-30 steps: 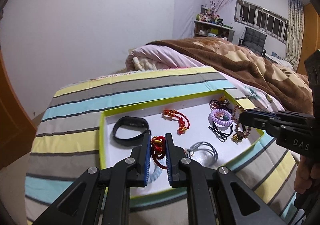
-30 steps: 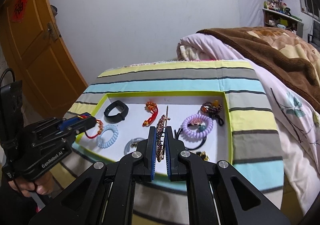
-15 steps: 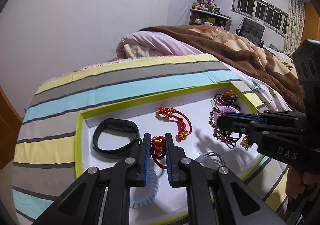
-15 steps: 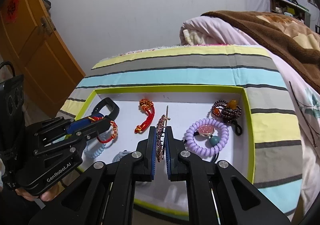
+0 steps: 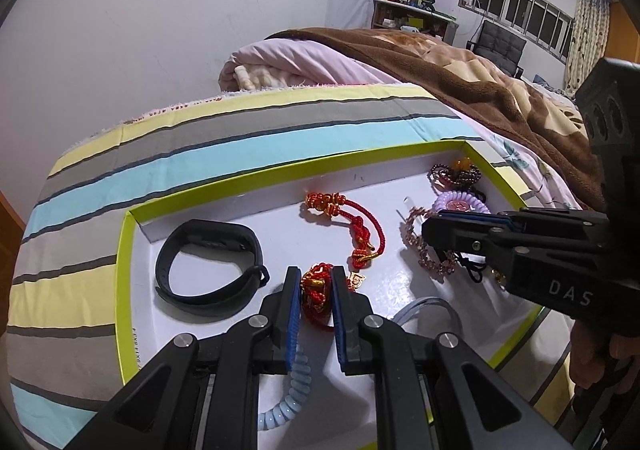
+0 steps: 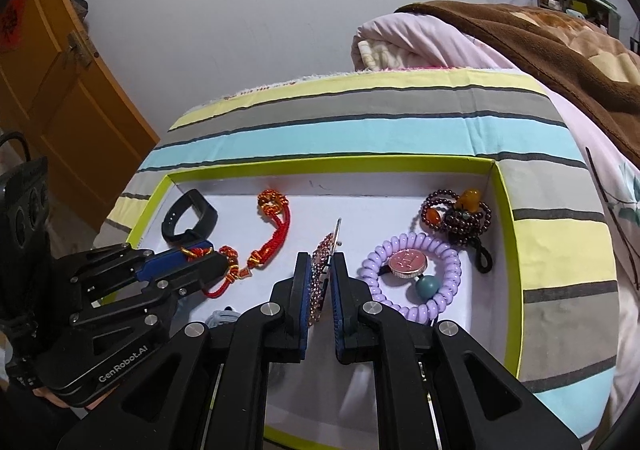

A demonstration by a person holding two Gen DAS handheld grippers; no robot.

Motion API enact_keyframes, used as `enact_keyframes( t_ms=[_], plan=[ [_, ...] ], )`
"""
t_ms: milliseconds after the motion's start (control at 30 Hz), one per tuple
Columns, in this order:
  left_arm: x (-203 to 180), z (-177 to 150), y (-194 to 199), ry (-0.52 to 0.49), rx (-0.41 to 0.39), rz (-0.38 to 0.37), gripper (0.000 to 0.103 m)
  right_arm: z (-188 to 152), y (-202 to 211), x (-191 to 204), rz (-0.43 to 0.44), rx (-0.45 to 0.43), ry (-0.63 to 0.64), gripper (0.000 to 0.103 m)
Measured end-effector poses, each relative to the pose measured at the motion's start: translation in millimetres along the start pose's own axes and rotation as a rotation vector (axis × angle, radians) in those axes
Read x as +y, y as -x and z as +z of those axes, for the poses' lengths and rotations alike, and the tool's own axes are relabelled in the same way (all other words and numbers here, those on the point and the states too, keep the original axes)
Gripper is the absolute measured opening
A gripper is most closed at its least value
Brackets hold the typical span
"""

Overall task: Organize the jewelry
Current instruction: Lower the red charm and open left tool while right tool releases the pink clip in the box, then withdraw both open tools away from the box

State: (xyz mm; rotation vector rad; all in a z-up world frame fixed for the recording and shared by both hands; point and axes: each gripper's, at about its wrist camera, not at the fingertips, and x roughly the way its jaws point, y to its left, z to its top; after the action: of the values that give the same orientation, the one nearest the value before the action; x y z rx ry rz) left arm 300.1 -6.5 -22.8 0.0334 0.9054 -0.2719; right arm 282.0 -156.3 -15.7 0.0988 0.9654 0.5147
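A white tray with a lime-green rim (image 5: 124, 262) (image 6: 504, 234) lies on the striped bedcover. My left gripper (image 5: 316, 282) (image 6: 200, 256) is shut on a red-and-gold cord bracelet (image 5: 316, 296) low over the tray's near left. My right gripper (image 6: 322, 270) (image 5: 432, 228) is shut on a pink rhinestone hair clip (image 6: 322, 256) (image 5: 424, 254) over the tray's middle. In the tray lie a black wristband (image 5: 208, 266) (image 6: 188, 216), a second red cord bracelet (image 5: 352, 222) (image 6: 276, 222), a purple coil hair tie (image 6: 412, 276), a dark bead bracelet (image 6: 460, 210) and a light-blue coil tie (image 5: 288, 402).
A folded pink quilt and a brown blanket (image 5: 460, 74) lie behind the tray on the bed. A wooden door (image 6: 52, 90) stands to the left. A grey elastic band (image 5: 424, 310) lies at the tray's near edge. A person's hand (image 5: 596, 354) holds the right gripper.
Both grippers have moved forward and down over the tray, each still holding its piece. The right gripper now sits near the purple coil tie, the left beside the black wristband.
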Motion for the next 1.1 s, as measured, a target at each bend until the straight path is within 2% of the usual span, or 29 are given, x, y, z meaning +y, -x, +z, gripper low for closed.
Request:
enact_keyframes(
  t_ms=[167, 267, 433, 667, 1100],
  plan=[
    [1.7, -1.3, 5.5, 0.008, -0.012, 0.007, 0.015, -1.2, 4.5, 1.8, 0.007, -0.013, 0.005, 0.018],
    [0.2, -2.3, 12.6, 0.005, -0.028, 0.015, 0.019, -1.2, 10.3, 5.5, 0.017, -0.03, 0.012, 0.028],
    [-2.6, -4.9, 23.2, -0.004, -0.054, 0.03, 0.025, -2.3, 22.4, 9.6, 0.03, -0.058, 0.015, 0.028],
    [-1.6, -15.6, 49.3, 0.019, -0.102, 0.052, 0.026, -12.7, 48.8, 14.3, 0.01, -0.108, 0.03, 0.028],
    [-22.1, -60.6, 112.6, 0.055, -0.188, 0.106, 0.026, -65.7, 103.8, 41.3, -0.053, -0.197, 0.1, 0.028]
  ],
)
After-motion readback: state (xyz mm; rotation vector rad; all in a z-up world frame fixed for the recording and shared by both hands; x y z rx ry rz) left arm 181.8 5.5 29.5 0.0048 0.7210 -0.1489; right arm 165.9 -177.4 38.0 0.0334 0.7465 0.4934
